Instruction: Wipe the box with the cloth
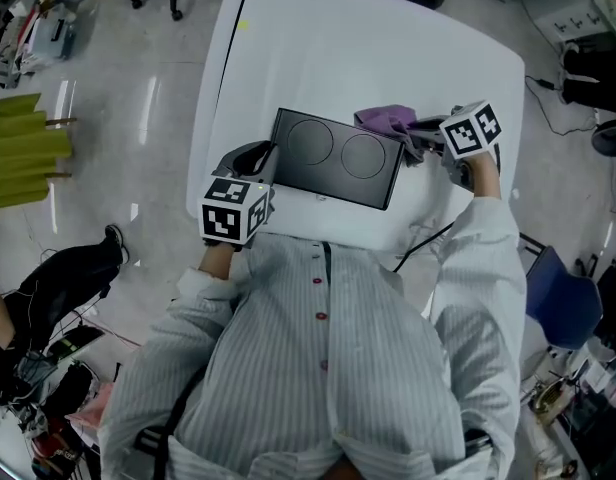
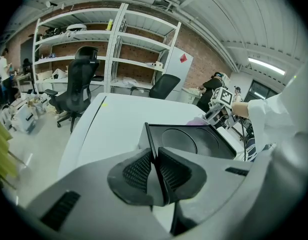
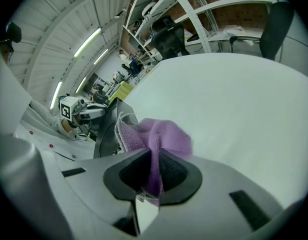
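Observation:
A flat black box (image 1: 338, 158) with two round recesses in its top lies on the white table (image 1: 368, 38). My left gripper (image 1: 260, 158) is shut on the box's thin left edge (image 2: 149, 139); in the left gripper view that rim runs straight in between the left gripper's (image 2: 155, 171) closed pads. A purple cloth (image 1: 386, 120) sits bunched at the box's far right corner. My right gripper (image 1: 420, 133) is shut on it. In the right gripper view the cloth (image 3: 154, 136) bulges out ahead of the right gripper (image 3: 155, 176), beside the box (image 3: 106, 129).
The table's near edge runs just below the box, against the person's body. A cable (image 1: 428, 238) hangs off the near right side. On the floor are a yellow-green object (image 1: 23, 148) at the left, a blue chair (image 1: 558, 303) at the right and office chairs (image 2: 79, 86) before the shelves.

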### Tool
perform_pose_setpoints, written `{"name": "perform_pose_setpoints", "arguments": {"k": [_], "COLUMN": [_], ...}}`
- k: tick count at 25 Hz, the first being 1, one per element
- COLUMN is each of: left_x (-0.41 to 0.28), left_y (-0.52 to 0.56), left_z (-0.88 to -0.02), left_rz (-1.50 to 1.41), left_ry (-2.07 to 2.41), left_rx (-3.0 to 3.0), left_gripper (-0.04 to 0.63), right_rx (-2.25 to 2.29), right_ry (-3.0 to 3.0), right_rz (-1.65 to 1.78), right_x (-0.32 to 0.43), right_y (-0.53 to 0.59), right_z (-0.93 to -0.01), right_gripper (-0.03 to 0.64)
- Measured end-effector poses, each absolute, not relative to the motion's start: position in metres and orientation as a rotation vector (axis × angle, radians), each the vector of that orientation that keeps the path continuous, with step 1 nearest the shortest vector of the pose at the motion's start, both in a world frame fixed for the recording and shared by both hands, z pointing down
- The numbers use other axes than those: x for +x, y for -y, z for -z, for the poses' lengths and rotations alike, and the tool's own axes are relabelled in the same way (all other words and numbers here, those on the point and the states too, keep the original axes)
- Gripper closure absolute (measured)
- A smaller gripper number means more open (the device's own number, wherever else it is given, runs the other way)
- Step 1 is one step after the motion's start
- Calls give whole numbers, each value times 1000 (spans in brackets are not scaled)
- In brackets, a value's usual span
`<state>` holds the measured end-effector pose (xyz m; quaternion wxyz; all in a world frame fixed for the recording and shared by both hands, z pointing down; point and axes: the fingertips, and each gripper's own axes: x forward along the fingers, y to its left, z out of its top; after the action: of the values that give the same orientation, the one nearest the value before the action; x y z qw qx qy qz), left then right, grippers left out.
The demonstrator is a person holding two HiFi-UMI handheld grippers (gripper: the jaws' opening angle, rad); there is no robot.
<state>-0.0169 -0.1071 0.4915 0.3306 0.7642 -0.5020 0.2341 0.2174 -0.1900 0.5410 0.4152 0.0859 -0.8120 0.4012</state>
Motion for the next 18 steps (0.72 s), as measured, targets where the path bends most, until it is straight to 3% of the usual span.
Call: {"name": "perform_pose_setpoints", "arguments": {"k": [18], "left_x": [7], "left_y": [92], "left_z": [-487], "left_rz": [-600], "left_ry": [1289], "left_rx": [2037], "left_gripper": [560], "right_rx": [1003], "right_ry": [2164], "right_rz": [-969], "right_x": [262], "right_y": [118], "right_z": [-526], "right_gripper": [569]}}
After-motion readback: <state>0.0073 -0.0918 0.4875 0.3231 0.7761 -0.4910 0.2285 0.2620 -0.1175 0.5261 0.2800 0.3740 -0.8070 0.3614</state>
